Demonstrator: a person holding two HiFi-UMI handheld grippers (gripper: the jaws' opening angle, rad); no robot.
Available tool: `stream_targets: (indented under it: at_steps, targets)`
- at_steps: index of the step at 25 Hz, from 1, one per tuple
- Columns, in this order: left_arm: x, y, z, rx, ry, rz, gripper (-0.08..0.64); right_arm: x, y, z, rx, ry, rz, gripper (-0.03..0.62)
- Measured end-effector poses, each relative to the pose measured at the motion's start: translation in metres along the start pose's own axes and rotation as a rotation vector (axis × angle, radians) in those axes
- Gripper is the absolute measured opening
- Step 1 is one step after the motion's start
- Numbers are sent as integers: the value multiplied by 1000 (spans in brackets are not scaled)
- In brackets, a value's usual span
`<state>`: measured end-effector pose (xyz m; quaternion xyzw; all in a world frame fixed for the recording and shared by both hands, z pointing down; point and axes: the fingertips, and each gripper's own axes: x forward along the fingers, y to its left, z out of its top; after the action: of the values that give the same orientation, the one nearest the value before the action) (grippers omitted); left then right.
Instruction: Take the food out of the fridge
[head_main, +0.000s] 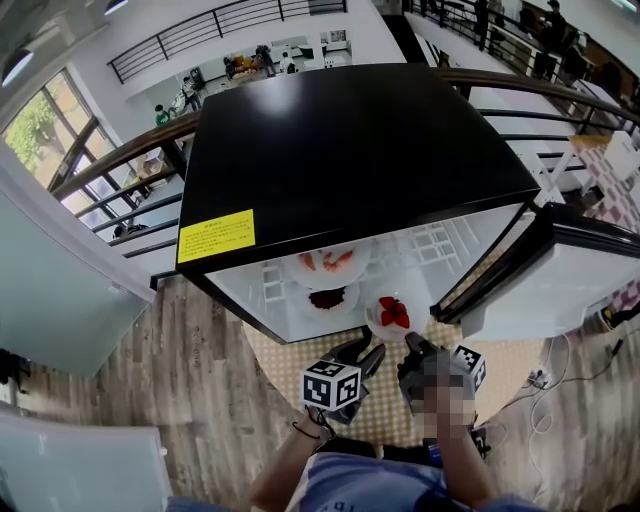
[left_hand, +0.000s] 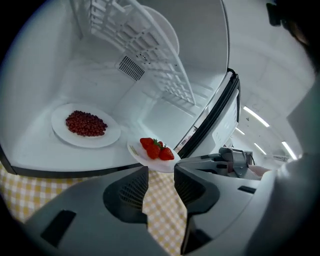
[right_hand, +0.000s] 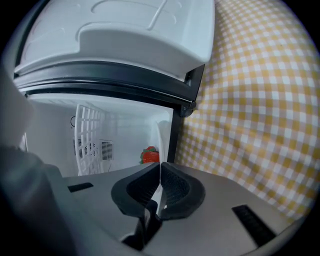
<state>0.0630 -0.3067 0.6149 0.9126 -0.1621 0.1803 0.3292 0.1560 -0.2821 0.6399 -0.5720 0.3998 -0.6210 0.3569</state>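
1. The fridge (head_main: 350, 150) stands on a yellow checked cloth (head_main: 275, 360), with its door (head_main: 560, 270) swung open to the right.
2. The right gripper (right_hand: 160, 169) is clenched on the near rim of the strawberry plate (head_main: 392, 312). The thin white rim runs edge-on between its pads.
3. That plate is at the near right of the opening, at the fridge's front lip and partly over the cloth. Whether it rests on the fridge floor cannot be told.
4. The left gripper (left_hand: 160, 172) is released, its jaws apart with only cloth showing between them. It is just near of the strawberry plate and to the left of the right gripper.
5. The berry plate (left_hand: 86, 125) lies on the fridge floor. It is left of the strawberry plate, farther in, and apart from it.
6. A 3rd plate (head_main: 330, 262) with red pieces sits on the wire shelf (left_hand: 150, 45) above.
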Motion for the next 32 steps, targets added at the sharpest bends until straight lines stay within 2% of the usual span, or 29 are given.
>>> stream_targets:
  at_steps: [9, 13, 17, 22, 32]
  targets:
    - [23, 18, -2, -174, 20, -31, 185, -6, -5, -3, -2, 9, -4, 20]
    - [30, 22, 1, -203, 12, -29, 189, -8, -6, -4, 0, 19, -4, 20]
    - [33, 26, 4, -183, 7, -22, 189, -11, -6, -6, -25, 34, -11, 20]
    - [31, 21, -1, -105, 4, -12, 189, -17, -8, -7, -54, 40, -13, 21]
    - [0, 4, -5, -43, -65, 18, 189, -38, 6, -27, -193, 84, 12, 21]
